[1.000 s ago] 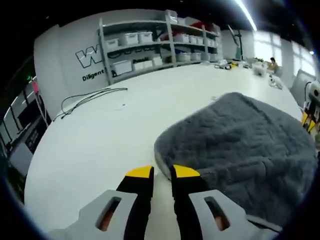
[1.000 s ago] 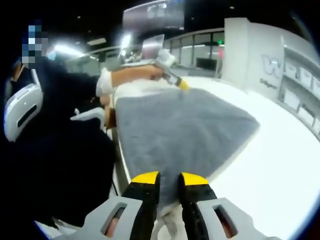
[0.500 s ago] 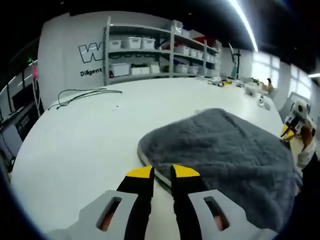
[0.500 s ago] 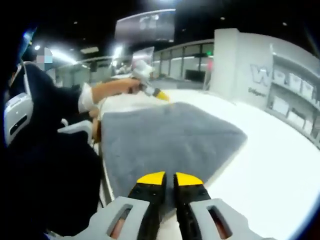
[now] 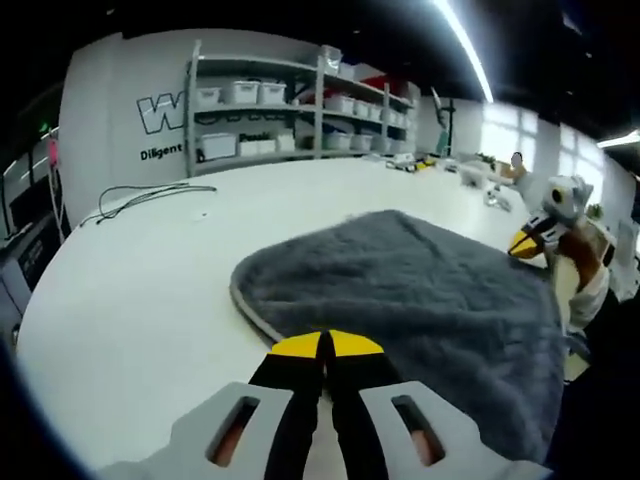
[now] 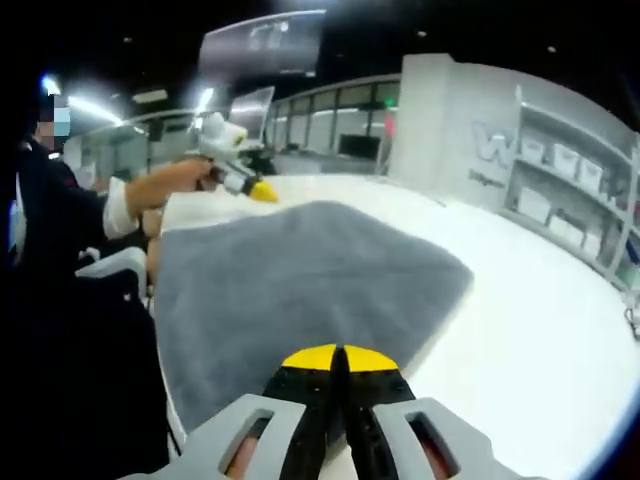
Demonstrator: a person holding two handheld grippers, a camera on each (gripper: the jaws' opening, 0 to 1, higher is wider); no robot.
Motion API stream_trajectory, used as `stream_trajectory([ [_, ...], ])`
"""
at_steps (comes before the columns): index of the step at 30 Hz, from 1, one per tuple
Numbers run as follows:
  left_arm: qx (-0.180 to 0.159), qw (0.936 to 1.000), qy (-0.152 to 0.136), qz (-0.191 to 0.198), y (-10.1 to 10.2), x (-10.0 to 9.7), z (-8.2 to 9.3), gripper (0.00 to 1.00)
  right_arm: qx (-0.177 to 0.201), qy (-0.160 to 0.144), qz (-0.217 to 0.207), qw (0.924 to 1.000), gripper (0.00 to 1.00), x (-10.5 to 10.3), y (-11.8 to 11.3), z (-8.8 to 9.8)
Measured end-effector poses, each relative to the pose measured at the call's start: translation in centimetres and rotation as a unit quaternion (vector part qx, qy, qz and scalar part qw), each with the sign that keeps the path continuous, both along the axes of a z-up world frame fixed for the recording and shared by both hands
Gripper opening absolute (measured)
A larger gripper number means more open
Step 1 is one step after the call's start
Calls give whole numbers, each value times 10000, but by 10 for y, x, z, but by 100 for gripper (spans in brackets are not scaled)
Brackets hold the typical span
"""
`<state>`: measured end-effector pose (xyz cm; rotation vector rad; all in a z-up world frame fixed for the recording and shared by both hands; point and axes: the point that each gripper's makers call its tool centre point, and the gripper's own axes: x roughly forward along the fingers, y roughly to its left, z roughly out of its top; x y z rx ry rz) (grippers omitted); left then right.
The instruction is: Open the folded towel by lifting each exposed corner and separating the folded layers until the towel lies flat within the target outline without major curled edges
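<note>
Grey towel (image 5: pixel 420 290) folded, spread on white table (image 5: pixel 130 280), near table's edge by person. Left gripper (image 5: pixel 326 345) at towel's near edge, yellow-tipped jaws pressed together; cannot tell whether fabric pinched. Right gripper (image 6: pixel 340 358) at towel's opposite edge, jaws likewise closed tight, grip on cloth unclear. Each gripper visible across towel in other's view, held in person's hand (image 6: pixel 185 175). Shelves (image 5: pixel 290 110) with white bins behind table; black cable (image 5: pixel 140 195) on table beyond towel.
</note>
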<state>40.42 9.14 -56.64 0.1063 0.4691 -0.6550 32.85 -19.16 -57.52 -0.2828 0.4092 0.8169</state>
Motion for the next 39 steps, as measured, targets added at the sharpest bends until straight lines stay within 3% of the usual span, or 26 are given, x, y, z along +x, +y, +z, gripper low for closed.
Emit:
stream_trajectory([
  [11, -36, 9995, 98, -298, -24, -25, -6, 1, -62, -30, -293, 9995, 0, 21, -1, -6],
  [17, 212, 9982, 140, -550, -39, -36, -12, 1, -159, -10, -288, 9995, 0, 20, 0, -12],
  [21, 705, 9960, 221, -512, -33, -38, -26, 1, -151, -16, -271, 9995, 0, 23, -1, -12],
  [23, 681, 9963, 244, -465, -31, -38, -25, 1, -246, -162, -239, 9993, 0, 26, -3, -10],
  [39, 1138, 9925, 292, -332, -21, -46, -29, 1, -393, -178, -362, 9984, 0, 26, -5, -16],
])
